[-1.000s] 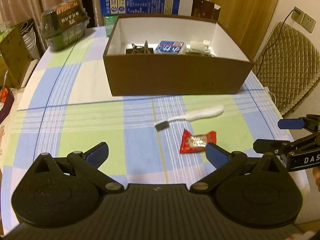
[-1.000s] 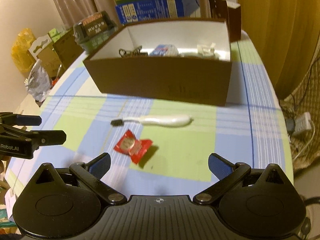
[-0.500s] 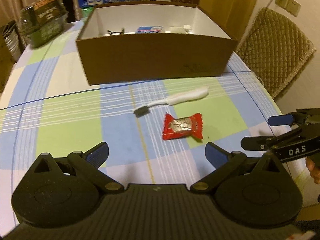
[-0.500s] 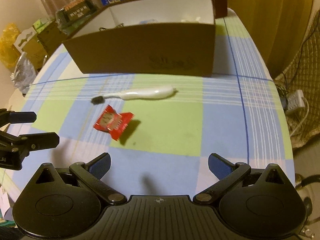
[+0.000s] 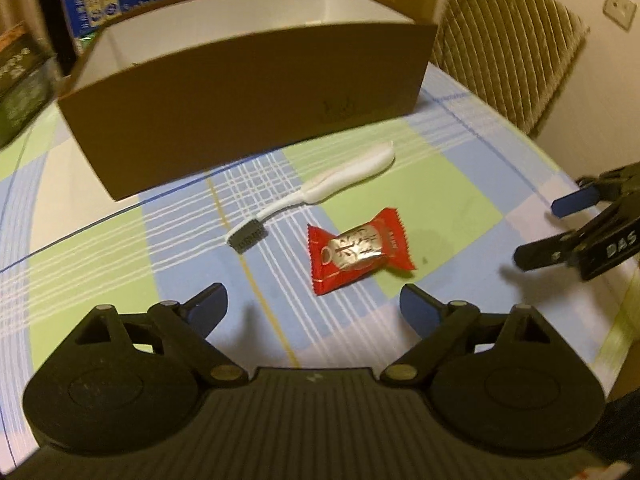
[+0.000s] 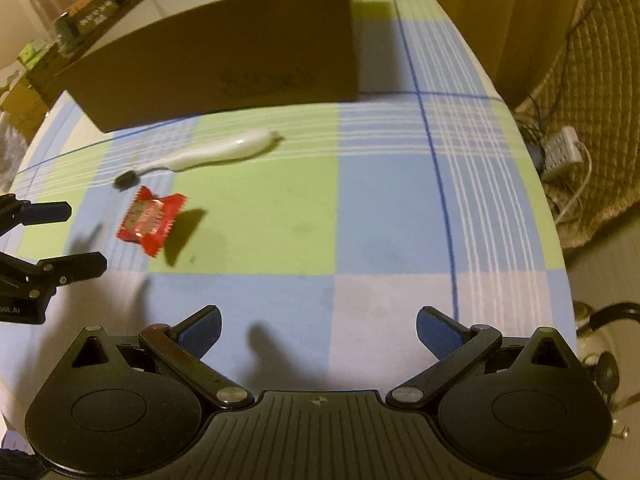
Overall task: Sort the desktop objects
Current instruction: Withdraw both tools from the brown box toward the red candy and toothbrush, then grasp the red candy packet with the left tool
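Blue pads line the spread fingers of the left tongs (image 5: 314, 306), which stand wide open with nothing between them, low over the checked tabletop (image 5: 120, 256). The gap faces the red candy wrapper (image 5: 358, 250), which lies flat just in front of the tips; I judge that the wide opening is there so the fingers can pass on both sides of this small, thin packet. The right tongs (image 6: 318, 328) are also wide open and hold nothing. They hang over a bare part of the cloth, well to the right of the candy, probably so as to leave room for the left side to work.

Just beyond the candy lies the white toothbrush (image 5: 320, 190), flat, with its dark bristle head (image 5: 247, 236) nearest to the tongs and its thick handle pointing away toward the box. It is close to the candy, but the two look apart.

Behind it stands the brown cardboard box (image 5: 248, 112), open at the top, with a white inside. From this low angle its contents are hidden. I take it for the place where both loose things must go. A quilted chair back (image 5: 504, 48) is seen past the table edge.
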Motion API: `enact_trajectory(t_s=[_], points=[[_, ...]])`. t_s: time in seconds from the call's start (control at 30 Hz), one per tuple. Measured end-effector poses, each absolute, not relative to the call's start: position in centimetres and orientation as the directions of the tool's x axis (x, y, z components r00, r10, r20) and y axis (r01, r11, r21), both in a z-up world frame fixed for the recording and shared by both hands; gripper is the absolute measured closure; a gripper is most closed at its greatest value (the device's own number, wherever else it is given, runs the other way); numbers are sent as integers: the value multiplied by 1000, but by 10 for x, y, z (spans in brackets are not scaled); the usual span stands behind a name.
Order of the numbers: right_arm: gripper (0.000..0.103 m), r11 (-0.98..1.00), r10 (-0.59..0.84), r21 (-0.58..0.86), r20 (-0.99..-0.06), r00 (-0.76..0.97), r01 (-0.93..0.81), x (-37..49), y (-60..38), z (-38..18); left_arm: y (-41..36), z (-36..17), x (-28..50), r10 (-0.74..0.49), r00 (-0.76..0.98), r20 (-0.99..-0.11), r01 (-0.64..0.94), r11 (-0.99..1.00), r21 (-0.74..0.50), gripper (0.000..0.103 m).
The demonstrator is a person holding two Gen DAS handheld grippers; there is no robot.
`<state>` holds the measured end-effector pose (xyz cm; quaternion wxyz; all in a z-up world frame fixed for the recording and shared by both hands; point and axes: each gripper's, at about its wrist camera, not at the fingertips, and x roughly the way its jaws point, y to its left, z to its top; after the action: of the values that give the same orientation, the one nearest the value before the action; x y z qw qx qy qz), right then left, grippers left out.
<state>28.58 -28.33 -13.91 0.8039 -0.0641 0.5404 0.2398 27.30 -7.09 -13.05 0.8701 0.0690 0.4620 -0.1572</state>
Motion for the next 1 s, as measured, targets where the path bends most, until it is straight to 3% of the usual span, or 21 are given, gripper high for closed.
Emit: enact_trajectory(t_s=[0.4,0.63,0.83,0.87,1.0], points=[[2,917,279,129,-884,375,-378,306,-304,-148,-84,-145,302,-297,469,-832,556,831,16,15],[2,930,261,119,-879,398,-347,317,-308,-147,-96,-149,312,-344,440,-829,660,750,39,23],[2,929,260,115,-877,403,-351,320,-310,-146,-101,-156,313,-344,410,-845,681,731,33,46],[2,927,262,113,-877,403,-357,321,-309,-146,-99,-156,312,-354,410,-840,676,736,20,55],[2,907,289,118,-872,395,-404,322,-302,-147,-97,-155,309,-354,413,-839,638,770,-11,63]])
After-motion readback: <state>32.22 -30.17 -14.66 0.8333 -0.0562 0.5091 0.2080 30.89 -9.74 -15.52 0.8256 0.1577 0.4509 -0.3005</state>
